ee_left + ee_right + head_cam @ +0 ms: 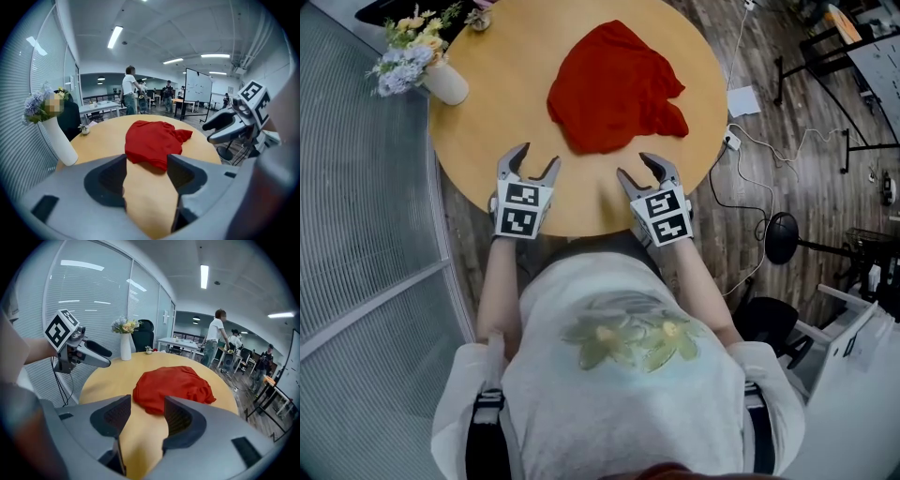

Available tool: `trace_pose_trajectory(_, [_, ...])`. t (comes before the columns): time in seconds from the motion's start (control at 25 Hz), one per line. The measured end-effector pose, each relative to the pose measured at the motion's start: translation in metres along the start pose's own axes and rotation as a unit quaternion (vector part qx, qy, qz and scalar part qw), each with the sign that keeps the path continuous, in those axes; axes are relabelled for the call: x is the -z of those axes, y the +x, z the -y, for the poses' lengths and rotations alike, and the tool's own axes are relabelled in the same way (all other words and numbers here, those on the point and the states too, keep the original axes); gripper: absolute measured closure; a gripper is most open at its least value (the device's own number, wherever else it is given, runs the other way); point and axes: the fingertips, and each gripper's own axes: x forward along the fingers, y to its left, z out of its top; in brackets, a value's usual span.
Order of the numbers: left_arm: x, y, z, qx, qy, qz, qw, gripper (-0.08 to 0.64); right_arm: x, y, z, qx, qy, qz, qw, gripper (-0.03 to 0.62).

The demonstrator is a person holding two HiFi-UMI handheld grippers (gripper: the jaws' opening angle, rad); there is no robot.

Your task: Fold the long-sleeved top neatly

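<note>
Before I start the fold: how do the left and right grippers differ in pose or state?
The left gripper is on the vase side of the table, the right gripper on the other side. The left points nearly straight ahead; the right angles inward toward the red top. Both have jaws apart, hold nothing, and sit short of the top.

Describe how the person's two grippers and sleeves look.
Both the left gripper and right gripper are grey, with two curved jaws lined by dark textured pads. Each carries a white cube printed with black square markers. The person wears a white short-sleeved shirt with a pale green print.
</note>
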Motion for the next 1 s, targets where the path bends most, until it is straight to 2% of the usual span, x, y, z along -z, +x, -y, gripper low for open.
trace_pose_trajectory(0.24, [0.011,0.031,-0.014,-0.003,0.013,-0.030,0.9995,0.309,0.020,0.034,0.006,-0.015,0.002,-0.039,0.999,0.359])
trace_pose_trajectory(0.44, [0.020,0.063,-0.026,0.015,0.012,-0.059,0.9981,0.310,0.036,0.065,0.013,-0.020,-0.018,-0.079,0.997,0.359])
trace_pose_trajectory(0.6, [0.027,0.089,-0.037,0.026,0.005,-0.082,0.9963,0.310,0.045,0.088,0.018,-0.020,-0.052,-0.113,0.992,0.359])
trace_pose_trajectory(0.8, [0.040,0.122,-0.043,0.043,0.004,-0.114,0.9925,0.310,0.062,0.113,0.022,-0.021,-0.126,-0.152,0.980,0.359])
trace_pose_trajectory(0.88, [0.046,0.132,-0.045,0.047,0.007,-0.129,0.9906,0.309,0.067,0.118,0.024,-0.018,-0.134,-0.162,0.977,0.361])
trace_pose_trajectory(0.92, [0.048,0.137,-0.047,0.048,0.008,-0.135,0.9897,0.310,0.069,0.119,0.027,-0.014,-0.134,-0.165,0.977,0.373])
trace_pose_trajectory(1.0, [0.051,0.147,-0.050,0.051,0.012,-0.143,0.9883,0.310,0.071,0.121,0.034,-0.001,-0.136,-0.167,0.976,0.448])
